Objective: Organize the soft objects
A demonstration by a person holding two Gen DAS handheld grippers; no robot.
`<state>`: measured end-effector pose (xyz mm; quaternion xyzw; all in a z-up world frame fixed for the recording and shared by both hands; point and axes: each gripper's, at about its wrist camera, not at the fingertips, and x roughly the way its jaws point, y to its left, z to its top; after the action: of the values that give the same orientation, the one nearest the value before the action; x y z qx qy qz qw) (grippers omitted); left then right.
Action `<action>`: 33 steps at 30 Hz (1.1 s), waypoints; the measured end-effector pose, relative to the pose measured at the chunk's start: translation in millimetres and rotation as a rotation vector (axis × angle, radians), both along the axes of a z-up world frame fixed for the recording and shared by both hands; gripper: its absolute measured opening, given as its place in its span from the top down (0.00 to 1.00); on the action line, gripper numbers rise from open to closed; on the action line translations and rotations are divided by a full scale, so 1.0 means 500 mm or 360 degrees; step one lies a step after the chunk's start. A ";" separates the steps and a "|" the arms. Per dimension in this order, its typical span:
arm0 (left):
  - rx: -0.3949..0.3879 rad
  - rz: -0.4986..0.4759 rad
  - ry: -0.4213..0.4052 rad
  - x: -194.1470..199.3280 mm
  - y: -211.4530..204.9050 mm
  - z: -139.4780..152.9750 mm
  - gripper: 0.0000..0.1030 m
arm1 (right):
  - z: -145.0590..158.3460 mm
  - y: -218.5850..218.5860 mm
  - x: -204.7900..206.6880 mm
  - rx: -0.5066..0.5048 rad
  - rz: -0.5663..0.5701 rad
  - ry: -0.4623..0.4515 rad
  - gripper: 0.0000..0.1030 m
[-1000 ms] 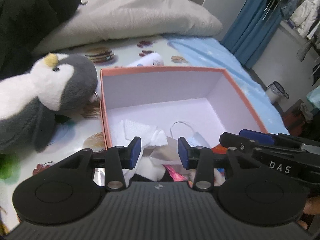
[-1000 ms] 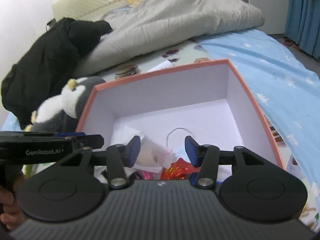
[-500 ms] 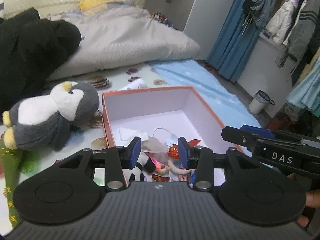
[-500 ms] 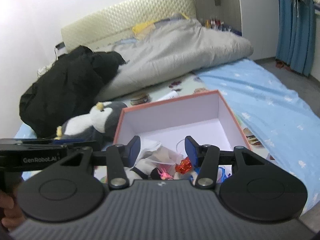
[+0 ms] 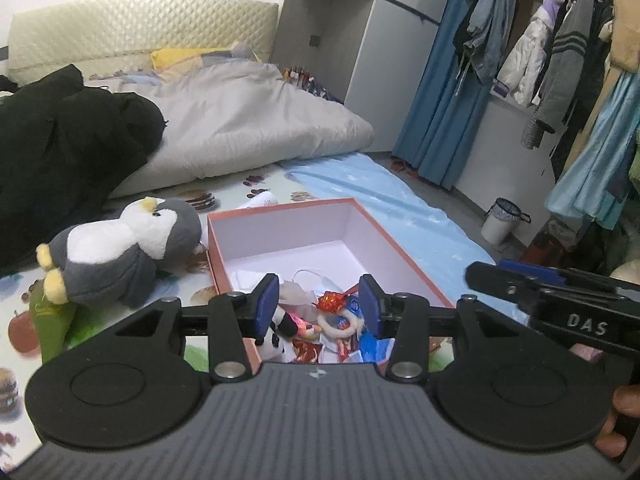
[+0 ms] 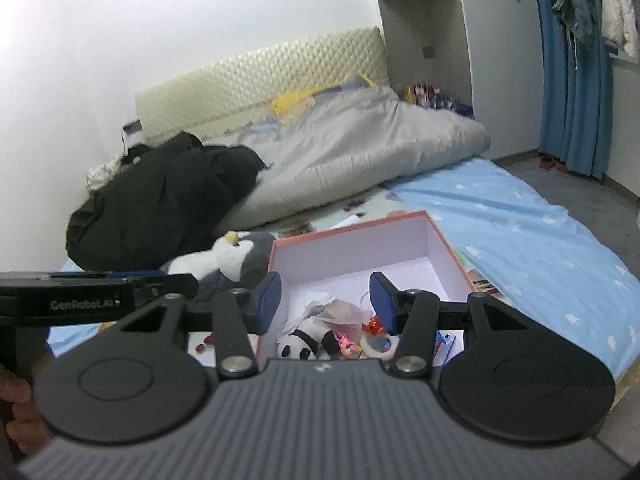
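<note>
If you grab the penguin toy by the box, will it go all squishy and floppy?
Probably. The penguin toy looks like fuzzy stuffed plush, so its body would likely squash between the pads. It lies slumped on its side beside the box, so its feet and head may droop when lifted. It is bulky but probably light, and unlikely to roll or break.

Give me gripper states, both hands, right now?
Left gripper: fingers empty and opening, above the box.
Right gripper: open, holding nothing.

Left tongs (image 5: 319, 306) empty with jaws opening, right tongs (image 6: 326, 302) parted and empty, both angled downward
</note>
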<state>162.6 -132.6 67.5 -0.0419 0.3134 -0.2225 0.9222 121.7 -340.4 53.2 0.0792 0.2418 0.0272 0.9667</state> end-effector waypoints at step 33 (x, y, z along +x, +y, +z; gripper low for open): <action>0.0010 0.0042 -0.0040 -0.201 0.005 -0.054 0.48 | -0.073 0.023 -0.159 -0.0027 -0.0006 0.0017 0.49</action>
<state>62.3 -130.2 40.6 -0.0403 0.3020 -0.2098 0.9291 42.1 -328.7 16.5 0.0716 0.2469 0.0229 0.9661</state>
